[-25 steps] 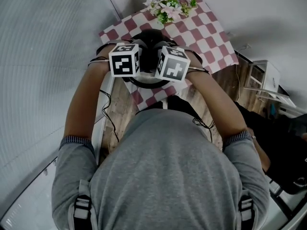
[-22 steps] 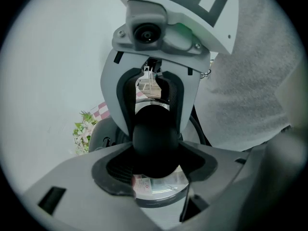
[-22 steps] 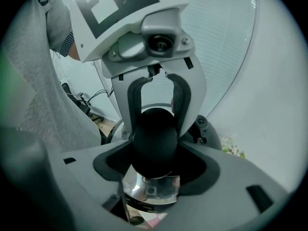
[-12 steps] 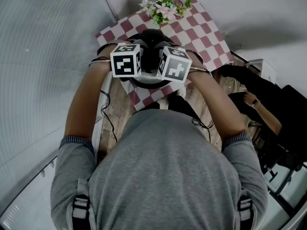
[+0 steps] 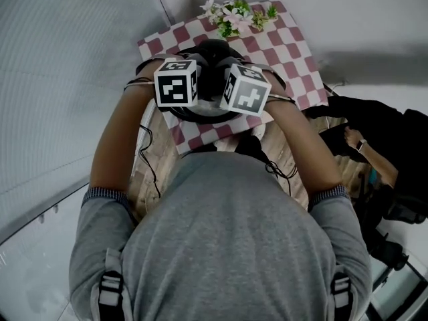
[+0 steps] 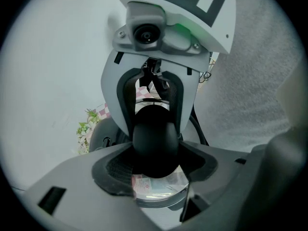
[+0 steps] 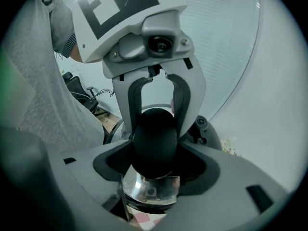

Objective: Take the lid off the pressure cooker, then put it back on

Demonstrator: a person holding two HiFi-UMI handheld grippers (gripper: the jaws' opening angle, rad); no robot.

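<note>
Black knob [image 6: 155,141], seemingly one; two grippers [image 6: 154,173] [image 7: 151,171].

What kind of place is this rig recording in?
Probably a staged demo corner in an office or lab, not a home kitchen: a small table with a checkered cloth and flowers against bare walls, an office chair nearby, loose cables.

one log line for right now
left gripper: shut on lid knob | right gripper: shut on lid knob | cooker: on checked cloth

Grey two-jaw left gripper [image 6: 155,154] and right gripper [image 7: 155,152] pointed steeply down, face to face, each clamped on one black rounded knob [image 6: 155,134].
</note>
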